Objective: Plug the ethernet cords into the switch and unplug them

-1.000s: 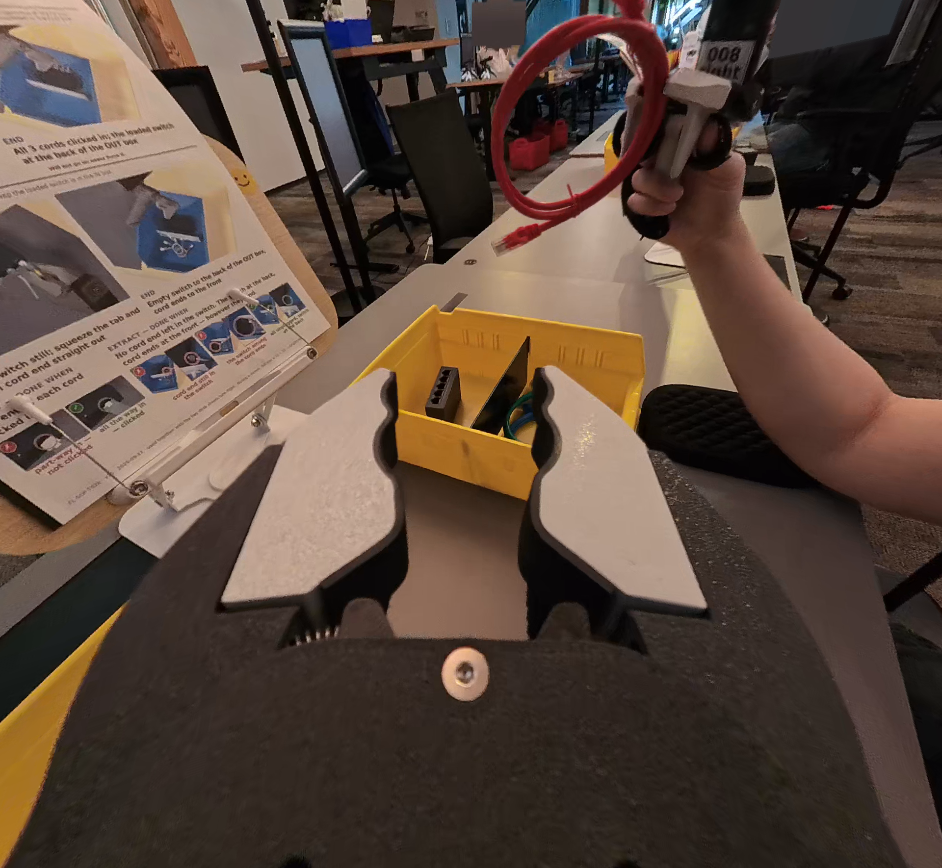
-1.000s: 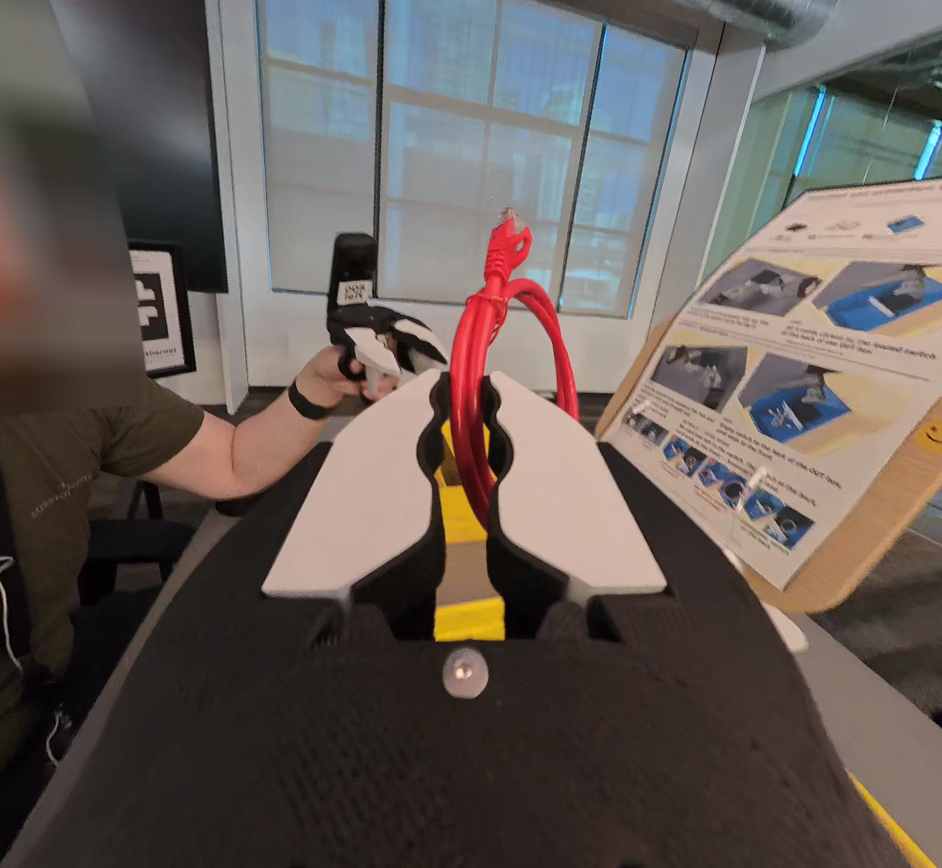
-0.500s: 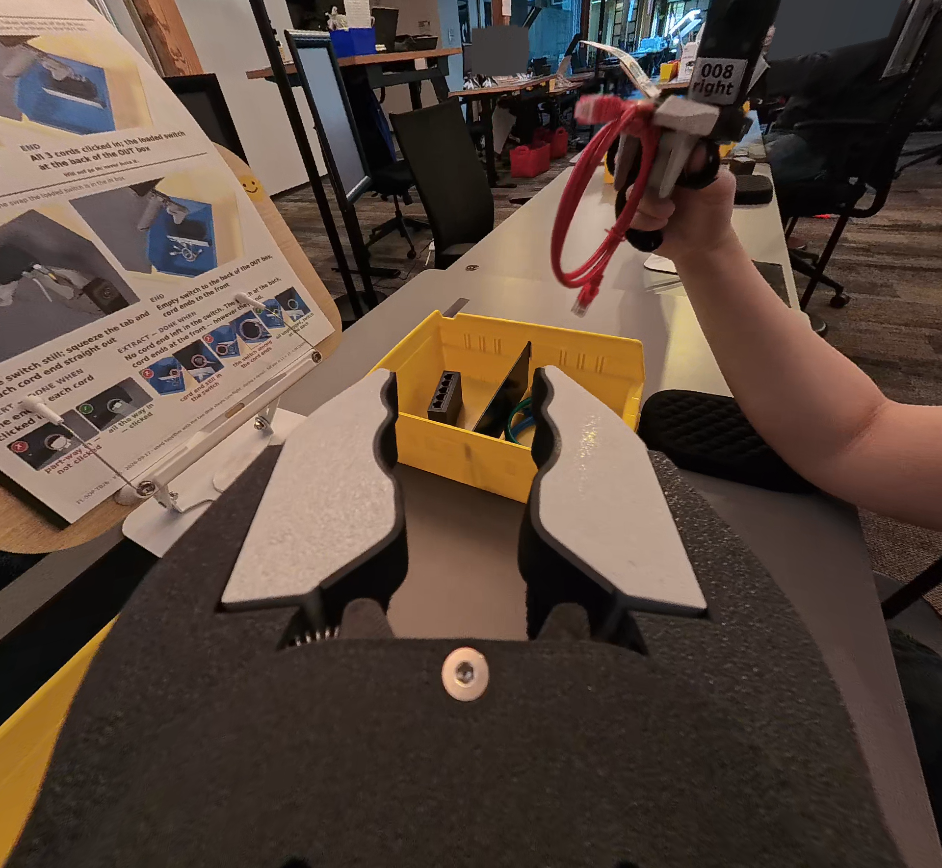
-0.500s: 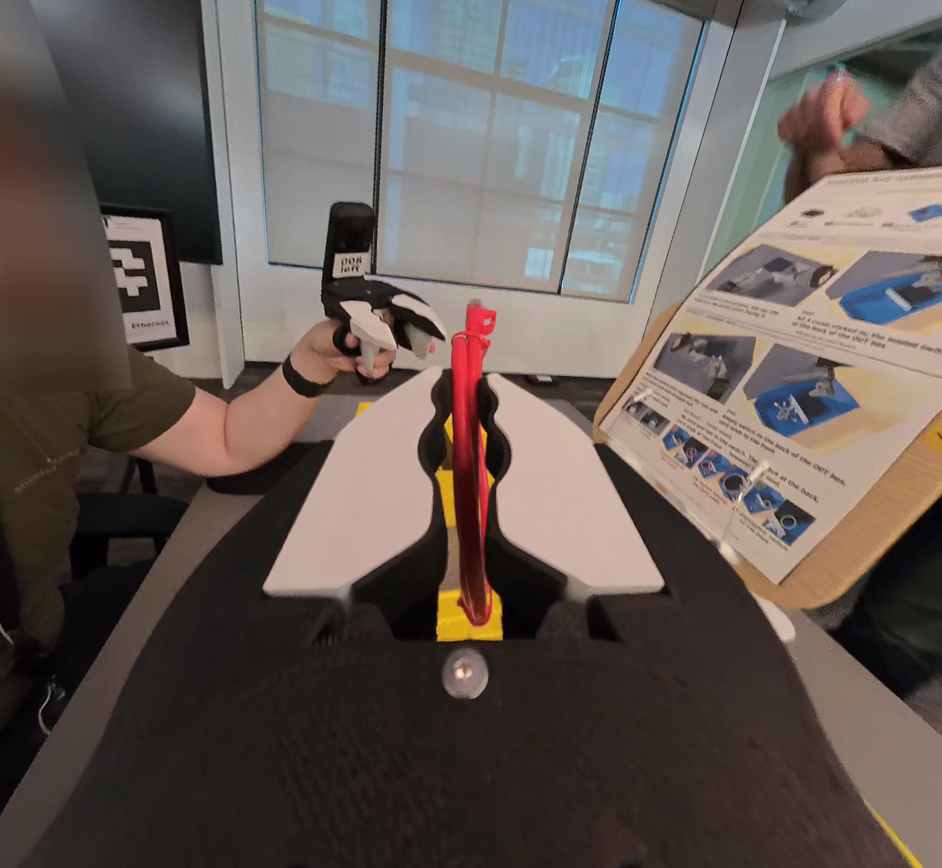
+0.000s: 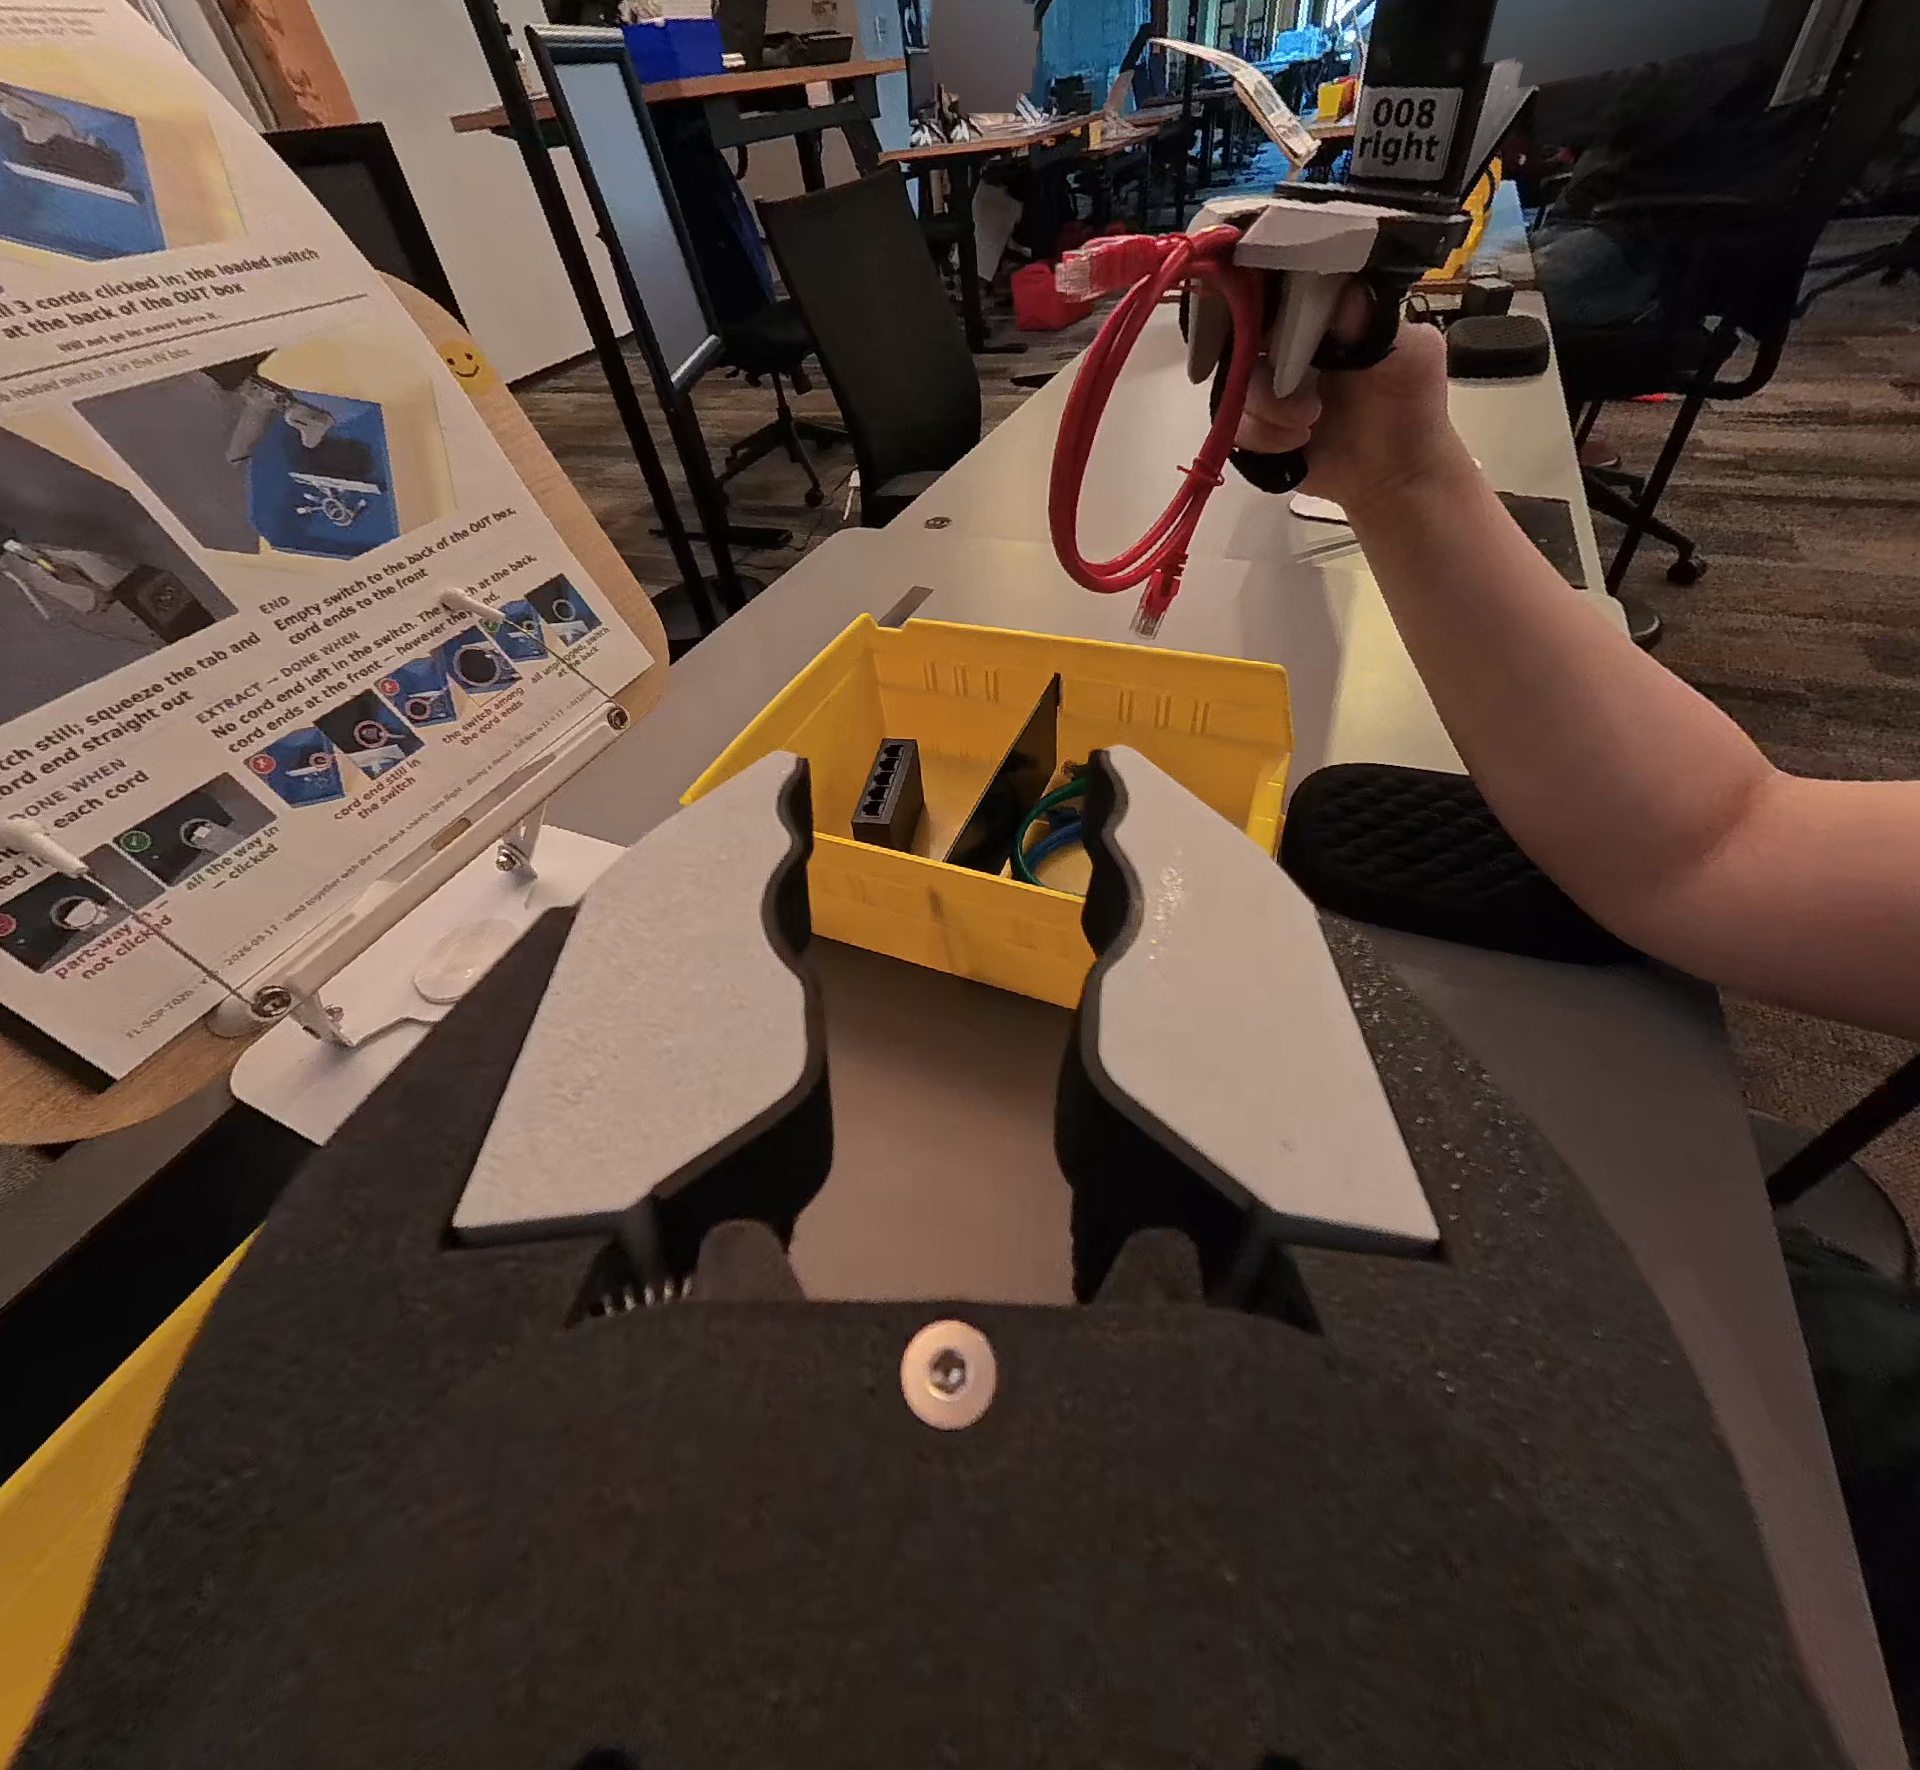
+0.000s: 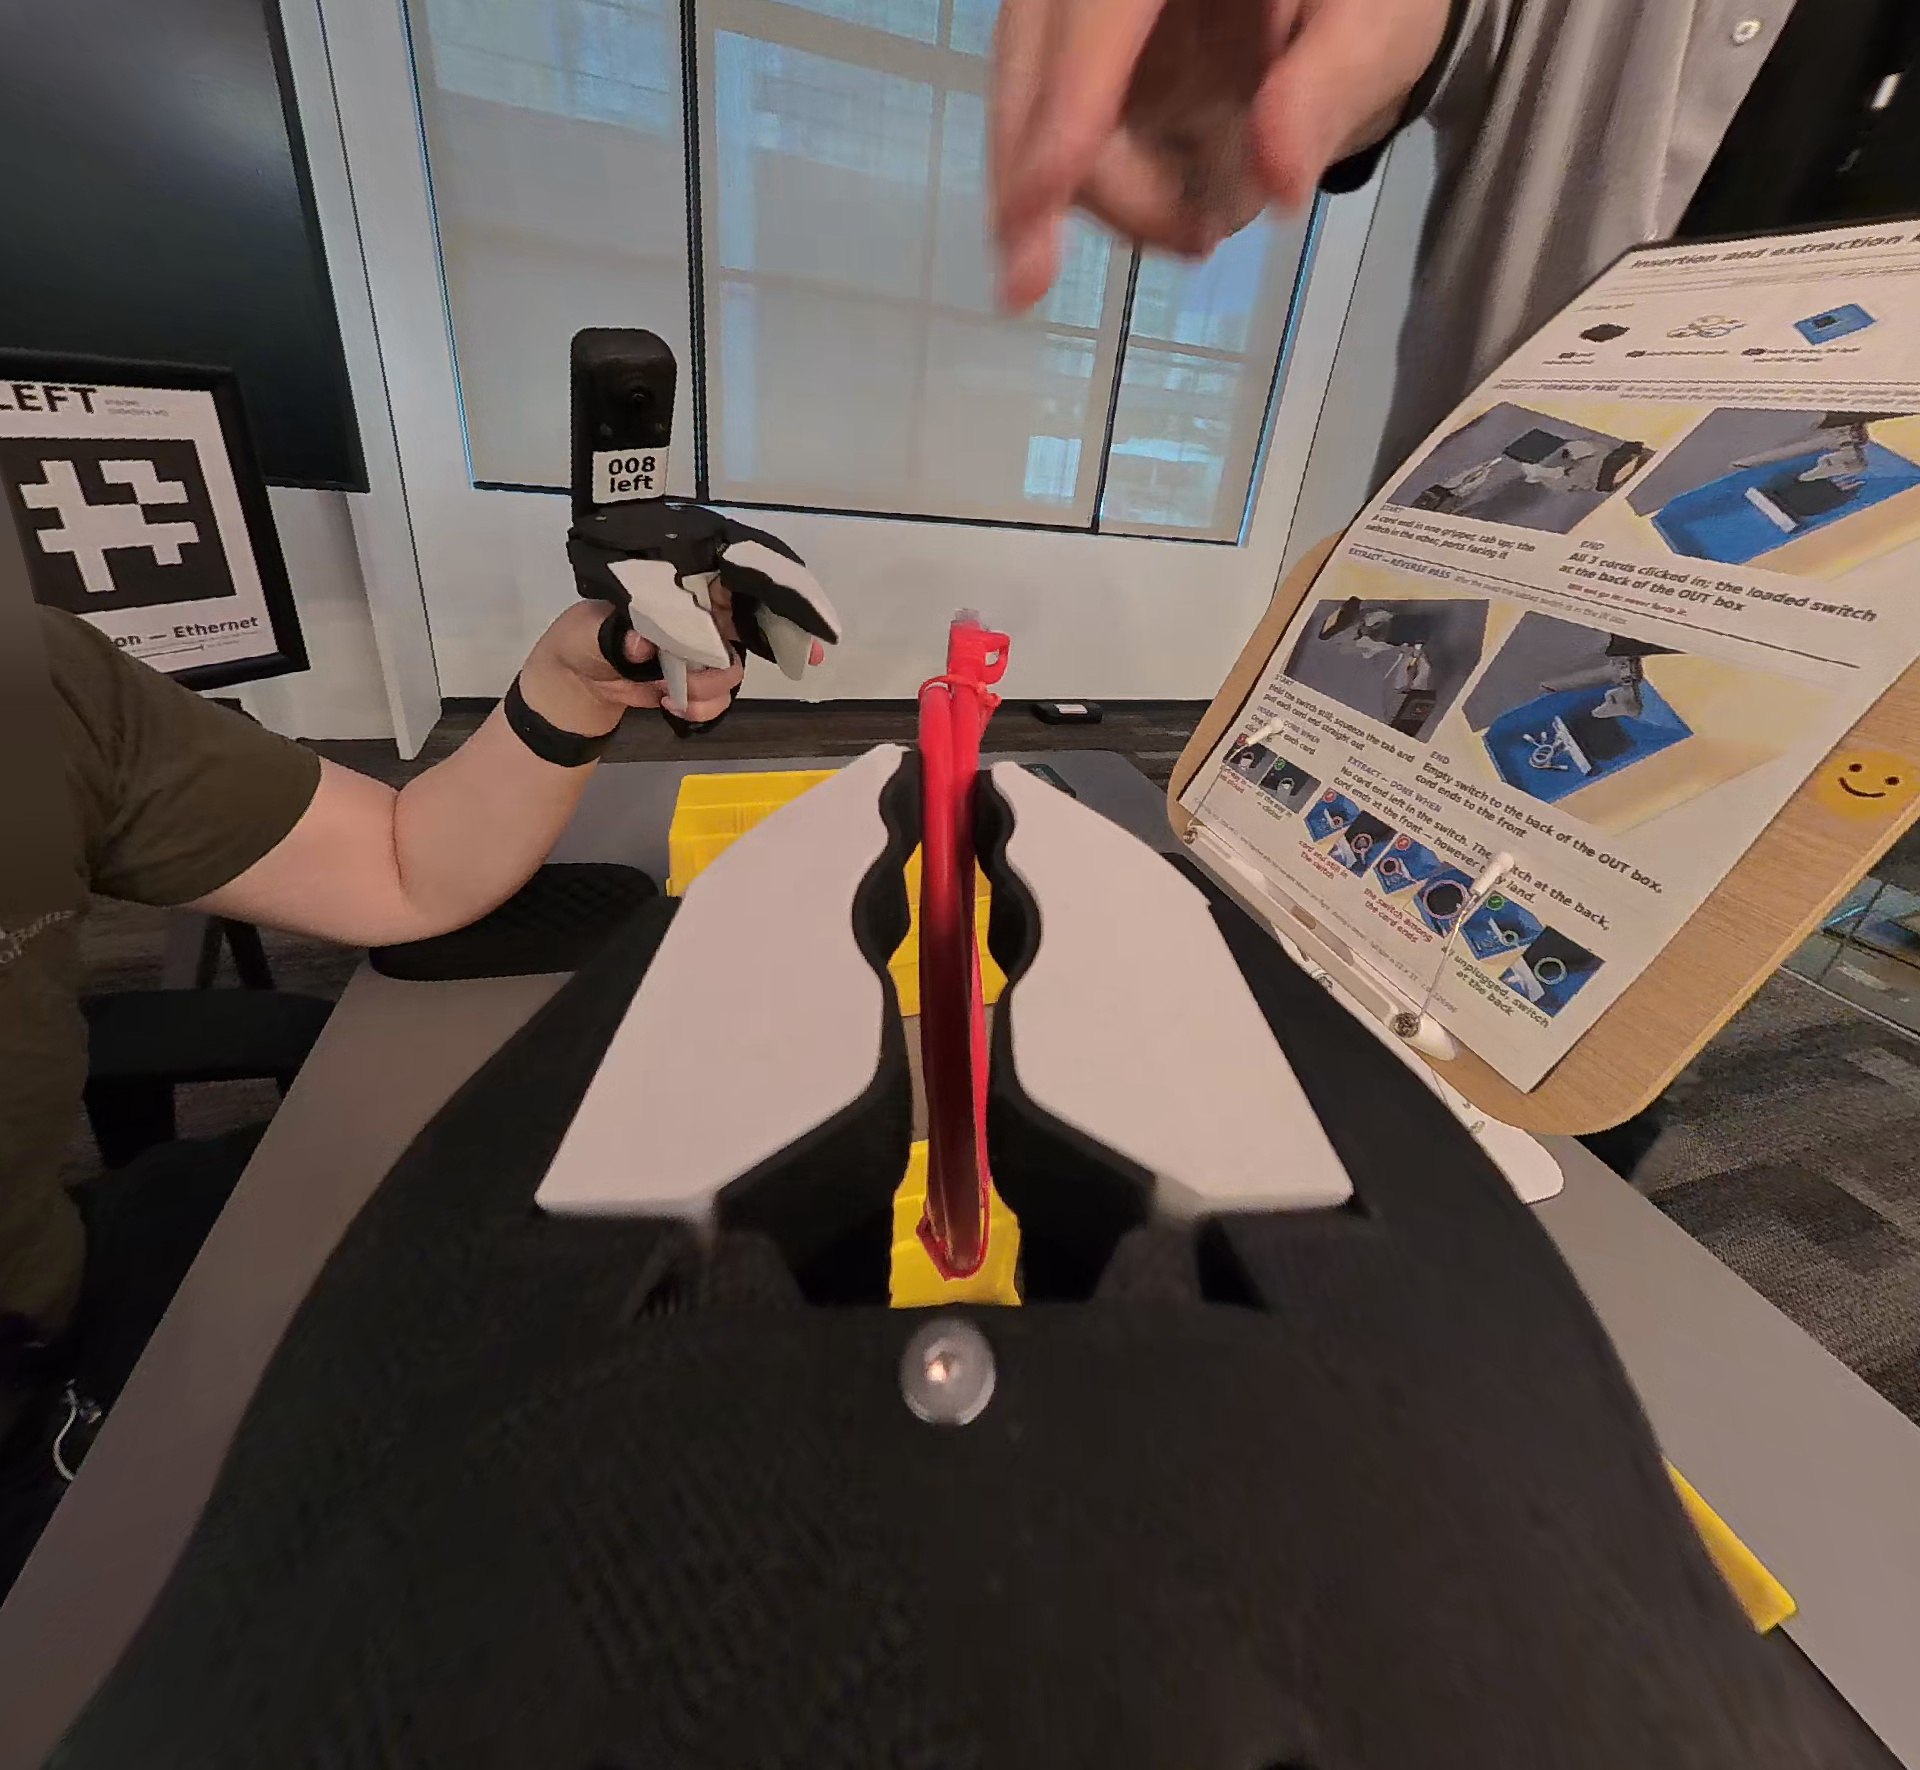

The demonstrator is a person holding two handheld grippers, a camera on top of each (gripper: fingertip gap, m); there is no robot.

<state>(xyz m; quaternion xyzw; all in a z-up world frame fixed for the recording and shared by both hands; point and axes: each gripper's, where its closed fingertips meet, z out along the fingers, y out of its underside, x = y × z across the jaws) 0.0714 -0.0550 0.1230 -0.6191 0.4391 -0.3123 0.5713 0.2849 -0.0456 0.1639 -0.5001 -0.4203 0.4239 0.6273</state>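
Right wrist view alone: blurred hand (image 6: 1195,58) above right gripper (image 6: 951,785) clamping red cord (image 6: 951,941); left gripper (image 5: 951,775) wide.

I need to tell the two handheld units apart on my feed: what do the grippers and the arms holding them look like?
Both grippers, left and right, have pale grey wavy-edged fingers with black inner edges, black bodies, a tall black camera post and a white tag. The arms are bare; the left wrist wears a black band and a dark olive short sleeve.

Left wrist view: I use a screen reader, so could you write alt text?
The right tongs, held high, grip a coiled red cord above a yellow bin holding a black switch. The left tongs are open and empty.
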